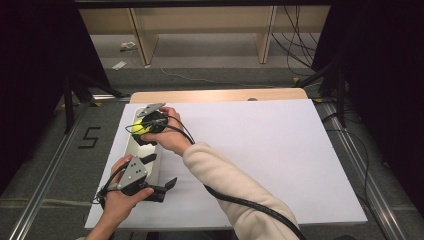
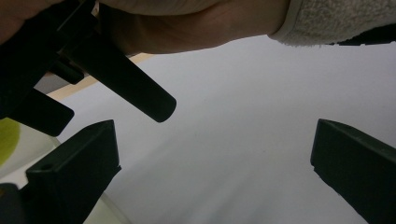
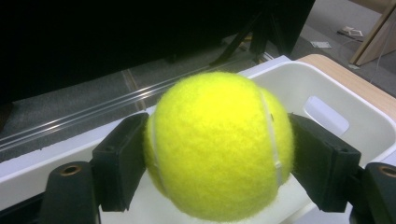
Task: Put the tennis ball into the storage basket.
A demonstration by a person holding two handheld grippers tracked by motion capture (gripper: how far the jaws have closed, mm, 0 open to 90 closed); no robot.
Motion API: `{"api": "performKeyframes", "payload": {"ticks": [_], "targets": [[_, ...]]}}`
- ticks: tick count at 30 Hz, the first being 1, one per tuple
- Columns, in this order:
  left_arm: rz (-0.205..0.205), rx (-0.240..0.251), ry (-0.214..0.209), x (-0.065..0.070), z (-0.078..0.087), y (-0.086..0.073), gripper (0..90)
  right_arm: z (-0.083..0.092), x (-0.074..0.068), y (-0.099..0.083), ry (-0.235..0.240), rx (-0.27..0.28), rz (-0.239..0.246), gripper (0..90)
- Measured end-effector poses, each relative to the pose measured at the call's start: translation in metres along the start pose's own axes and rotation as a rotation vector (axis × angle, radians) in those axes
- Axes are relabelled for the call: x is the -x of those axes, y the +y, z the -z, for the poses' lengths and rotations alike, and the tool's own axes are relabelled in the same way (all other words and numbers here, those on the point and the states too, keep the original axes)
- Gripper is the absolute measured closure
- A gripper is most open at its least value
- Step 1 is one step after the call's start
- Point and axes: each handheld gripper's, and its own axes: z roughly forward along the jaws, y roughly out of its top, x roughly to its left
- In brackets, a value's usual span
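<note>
White sheet covers the bench (image 1: 260,160), dark drapes either side, grey floor and wooden shelf legs behind. We take the white bin (image 1: 131,150) at the sheet's left edge as landmark.

Ball (image 3: 217,144): yellow tennis ball, held just above the bin's far end, clamped between the jaws of our right hand-held gripper (image 3: 219,158). Jaws sit on opposite sides at its widest line, felt bulging a little around the pads. We judge it light, springy, fuzzy enough not to slip; not fragile. Best hold is across the middle as now; an off-centre pinch would likely squirt it out.

Left hand-held gripper (image 1: 159,186) hovers at the bin's near end, just right of it, jaws wide apart and holding nothing.

Around: bin looks otherwise bare inside, with a handle slot (image 3: 325,115) in its far wall. Sheet right of the bin is open. Right sleeve (image 1: 235,190) and cable (image 1: 250,205) cross the sheet diagonally from the bin toward the near edge.

In the way: little. Bin walls are low; our left hand sits close to the bin's near end and could crowd a drop there.
</note>
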Motion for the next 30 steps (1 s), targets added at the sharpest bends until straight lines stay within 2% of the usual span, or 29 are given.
{"api": "performKeyframes", "payload": {"ticks": [30], "targets": [[0.002, 0.001, 0.0, -0.0003, 0.0003, 0.0, 0.7, -0.0073, -0.0034, -0.0046, 0.008, -0.022, -0.006, 25.5]]}}
